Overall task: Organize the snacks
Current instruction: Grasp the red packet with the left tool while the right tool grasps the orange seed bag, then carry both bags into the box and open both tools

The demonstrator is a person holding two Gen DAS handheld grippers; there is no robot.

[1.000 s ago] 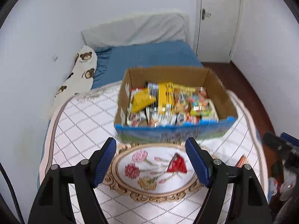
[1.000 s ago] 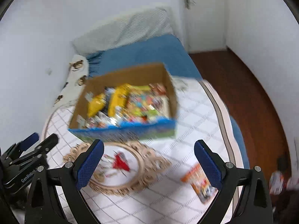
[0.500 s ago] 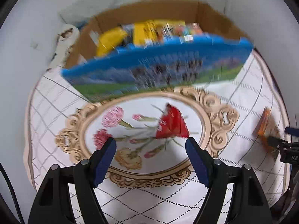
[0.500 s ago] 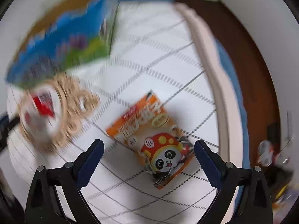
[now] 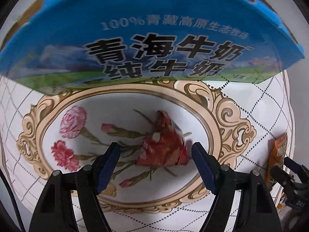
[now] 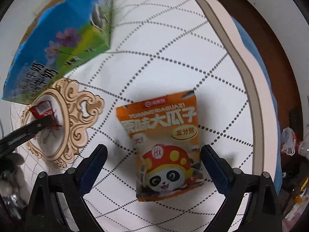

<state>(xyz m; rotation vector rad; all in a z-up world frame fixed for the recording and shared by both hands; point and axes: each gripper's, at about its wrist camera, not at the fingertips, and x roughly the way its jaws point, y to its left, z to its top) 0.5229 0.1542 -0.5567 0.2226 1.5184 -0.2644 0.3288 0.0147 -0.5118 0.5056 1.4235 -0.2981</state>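
Observation:
A small red snack packet lies on the flowered oval of the tablecloth, between the open jaws of my left gripper; it also shows in the right wrist view. An orange panda snack bag lies flat on the quilted cloth, its lower part between the open jaws of my right gripper; its edge shows in the left wrist view. The blue milk carton box stands just behind the red packet, also seen in the right wrist view; its contents are hidden.
The round table's edge curves along the right, with wood floor beyond. Clutter and a plastic bag lie on the floor at the right. The left gripper's finger reaches in at the left of the right wrist view.
Both grippers have dropped toward the table. The left now straddles the red packet and the right straddles the orange bag. Both stay open. The box now fills the upper views.

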